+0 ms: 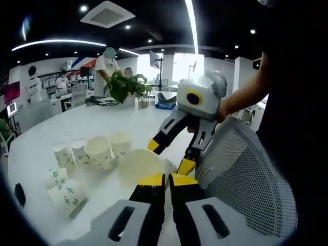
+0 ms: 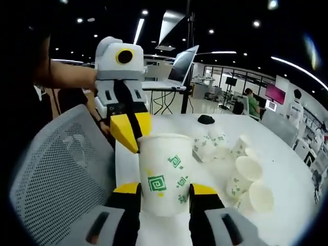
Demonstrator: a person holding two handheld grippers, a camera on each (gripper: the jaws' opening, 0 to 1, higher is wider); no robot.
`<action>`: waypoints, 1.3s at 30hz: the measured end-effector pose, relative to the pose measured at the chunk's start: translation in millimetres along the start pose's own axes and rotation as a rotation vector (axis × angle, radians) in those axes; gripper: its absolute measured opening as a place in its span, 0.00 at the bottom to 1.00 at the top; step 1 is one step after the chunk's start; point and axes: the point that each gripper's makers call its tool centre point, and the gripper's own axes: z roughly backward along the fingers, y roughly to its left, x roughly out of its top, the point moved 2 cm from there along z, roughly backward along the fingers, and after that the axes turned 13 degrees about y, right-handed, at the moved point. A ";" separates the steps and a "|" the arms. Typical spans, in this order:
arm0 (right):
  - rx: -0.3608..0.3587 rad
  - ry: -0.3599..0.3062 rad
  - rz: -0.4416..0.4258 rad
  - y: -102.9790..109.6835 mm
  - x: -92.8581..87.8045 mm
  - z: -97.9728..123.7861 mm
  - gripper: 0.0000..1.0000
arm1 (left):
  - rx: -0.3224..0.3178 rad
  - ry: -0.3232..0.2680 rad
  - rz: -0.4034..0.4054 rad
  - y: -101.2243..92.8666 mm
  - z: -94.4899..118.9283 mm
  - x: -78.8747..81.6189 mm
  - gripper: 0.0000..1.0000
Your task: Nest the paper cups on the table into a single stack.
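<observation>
My right gripper [image 2: 165,189] is shut on a white paper cup [image 2: 164,171] with green square prints, held upright by its lower half. In the left gripper view that cup [image 1: 138,166] is a pale round shape between the right gripper's [image 1: 169,156] yellow tips. My left gripper [image 1: 168,180] is shut with nothing between its fingers, just short of the held cup. In the right gripper view the left gripper [image 2: 130,134] points down at the cup's rim. Several loose cups [image 1: 95,151] stand or lie on the white table [image 1: 128,120]; they appear as scattered cups [image 2: 241,171] to the right.
A grey mesh chair back [image 1: 246,179] stands close beside both grippers, also seen as the mesh chair [image 2: 56,169]. On the table are a small black object [image 2: 206,119], a laptop [image 2: 182,66] and a potted plant [image 1: 123,84]. People stand in the background.
</observation>
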 end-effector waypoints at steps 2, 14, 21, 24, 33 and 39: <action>0.001 0.010 0.008 1.2 -1.3 -0.9 0.35 | -0.014 0.013 -0.003 -1.9 -1.7 -1.7 0.00; 0.000 -0.015 -0.057 -0.2 1.4 3.2 0.40 | 0.000 0.073 -0.024 -0.7 -3.4 -7.8 0.00; -0.018 -0.028 -0.105 -6.3 -4.0 8.4 0.47 | 0.035 0.108 -0.041 7.4 -3.2 -12.1 0.00; -0.034 -0.039 -0.129 -9.9 -6.7 11.0 0.50 | 0.046 0.123 -0.048 11.4 -4.9 -14.3 0.00; -0.134 -0.091 -0.251 -31.1 -14.8 21.6 0.65 | 0.076 0.206 -0.105 26.5 -13.6 -18.8 0.00; -0.187 -0.101 -0.302 -37.8 -21.6 26.9 0.73 | 0.078 0.264 -0.168 31.2 -19.3 -20.0 0.00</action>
